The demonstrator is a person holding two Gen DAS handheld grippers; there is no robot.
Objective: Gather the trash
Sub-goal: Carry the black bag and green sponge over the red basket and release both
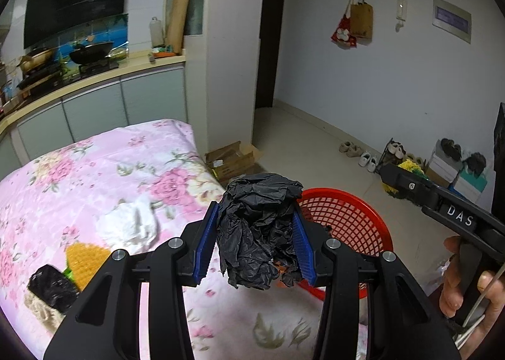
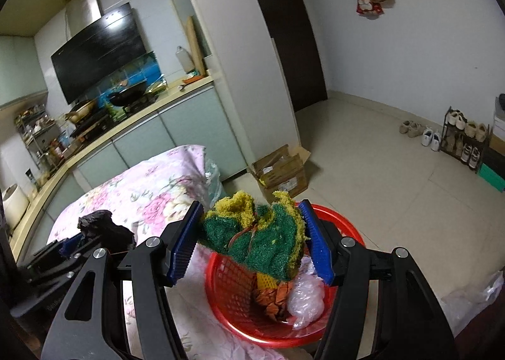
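Left gripper [image 1: 256, 241]: clamped on a crumpled black plastic bag [image 1: 257, 230]; the bag is pinched between the 2 blue pads [image 1: 206, 243], which are kept apart only by its bulk. It is held clear of the bedding, beside the basket rim, judged to be for carrying across to the basket.

Right gripper [image 2: 252, 241]: closed on a green-and-yellow scouring cloth [image 2: 255, 233], bunched between both blue fingers. It is held above the basket opening, a position judged to allow a drop straight in once the grip is released.

Red basket [image 2: 221, 278]: set on the near corner of the bed, within reach of both grippers. Already inside are seen a clear plastic wad [image 2: 307, 298], an orange crumpled piece [image 2: 274, 297] and a yellow mesh piece [image 2: 265, 281].

Floral bedspread [image 1: 94, 170]: used as the work surface. 3 items are left on it, well apart from the basket: white crumpled paper [image 1: 129, 222], a yellow mesh sponge [image 1: 86, 260] and a black wrapped bundle [image 1: 52, 289].

Progress: judged partly done; 2 items in hand, more awaiting collection.

Risk: the black bag is loose at its lower edge and may snag on the rim.

Floor beyond: an open cardboard box [image 2: 279, 170] beside the bed end; shoes and a shoe rack [image 2: 464, 139] by the far wall.
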